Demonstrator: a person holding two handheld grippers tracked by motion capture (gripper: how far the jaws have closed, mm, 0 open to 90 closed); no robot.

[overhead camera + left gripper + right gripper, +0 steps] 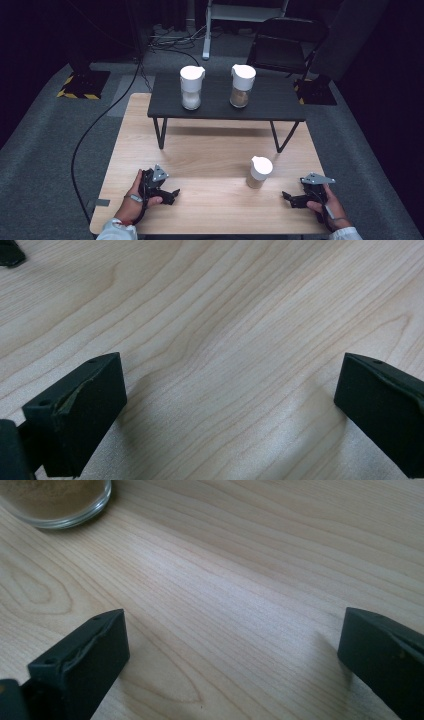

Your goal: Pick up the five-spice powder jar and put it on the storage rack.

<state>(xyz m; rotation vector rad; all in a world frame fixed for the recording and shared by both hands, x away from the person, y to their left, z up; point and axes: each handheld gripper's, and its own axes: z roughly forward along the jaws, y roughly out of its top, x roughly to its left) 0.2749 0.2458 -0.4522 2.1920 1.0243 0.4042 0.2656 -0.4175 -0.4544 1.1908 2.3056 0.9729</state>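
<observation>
A light wooden table (210, 150) is seen from above, and on its far half a small black raised shelf (270, 102) on thin metal legs is set. Two white-lidded glass jars are stood on that shelf, well apart — the left jar (191, 88) is filled with something white, the right jar (242, 85) with something brownish. A third white-lidded jar (259, 172) with a tan filling is placed down on the wood, right of centre and near the front. The left gripper (174, 193) is held low at the table's near left, its jaws spread wide over bare wood grain (225, 340) with nothing between them. The right gripper (284, 196) is held at the near right, likewise released — its jaws are parted over the tabletop and nothing is grasped. In the right gripper view the glass base of the tan-filled jar (60, 502) is caught at the upper left, clear of the jaws. A black folding chair (285, 42) is seen beyond the table on the grey floor.
</observation>
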